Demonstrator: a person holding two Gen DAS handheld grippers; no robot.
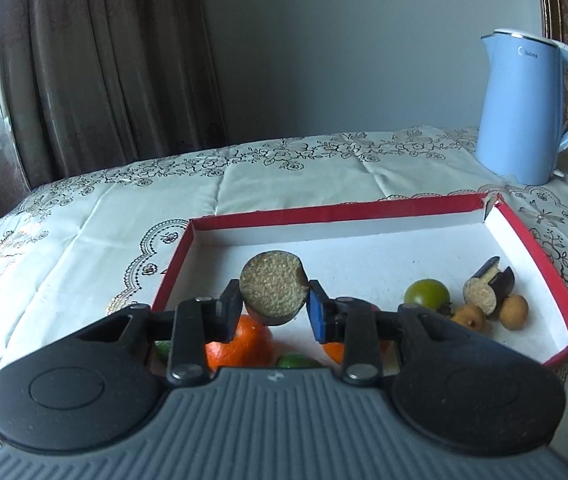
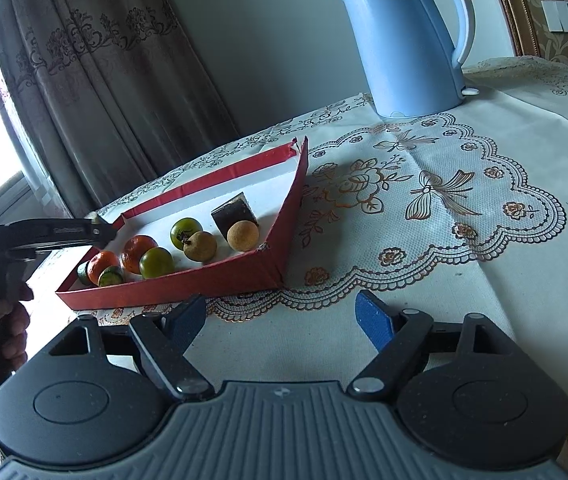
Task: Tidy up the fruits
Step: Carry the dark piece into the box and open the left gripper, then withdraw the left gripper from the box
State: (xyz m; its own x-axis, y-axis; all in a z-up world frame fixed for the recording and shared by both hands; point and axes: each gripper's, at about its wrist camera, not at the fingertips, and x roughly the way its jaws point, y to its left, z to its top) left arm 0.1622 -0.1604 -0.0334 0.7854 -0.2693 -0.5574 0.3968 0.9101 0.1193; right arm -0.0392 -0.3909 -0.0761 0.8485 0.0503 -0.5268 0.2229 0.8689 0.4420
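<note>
Left wrist view, largest to smallest: a table under a pale embroidered cloth, with a brown curtain at far left and a blue kettle at far right. Near centre lies a shallow red-edged box with a white floor, the place where the fruit is being gathered. Inside it, at right, sit a green fruit, a dark cut piece and two small tan fruits; two oranges, one of them at near left, and small green pieces lie partly hidden under the tool. The left gripper has its jaws drawn in on a dark-skinned fruit slice, its grainy tan cut face turned to the camera, held clear above the box floor.

Right wrist view: the same box appears at left, the kettle far behind it. The right gripper hangs over bare cloth just near of the box, jaws spread wide with nothing between them. A hand shows at the left edge.

Step in hand, as judged: carrying the slice to its place in the box. The next move calls for lowering it onto open white floor, likely beside the other dark cut piece at right, and parting the jaws only once it rests flat, so it does not roll into the round fruit.
</note>
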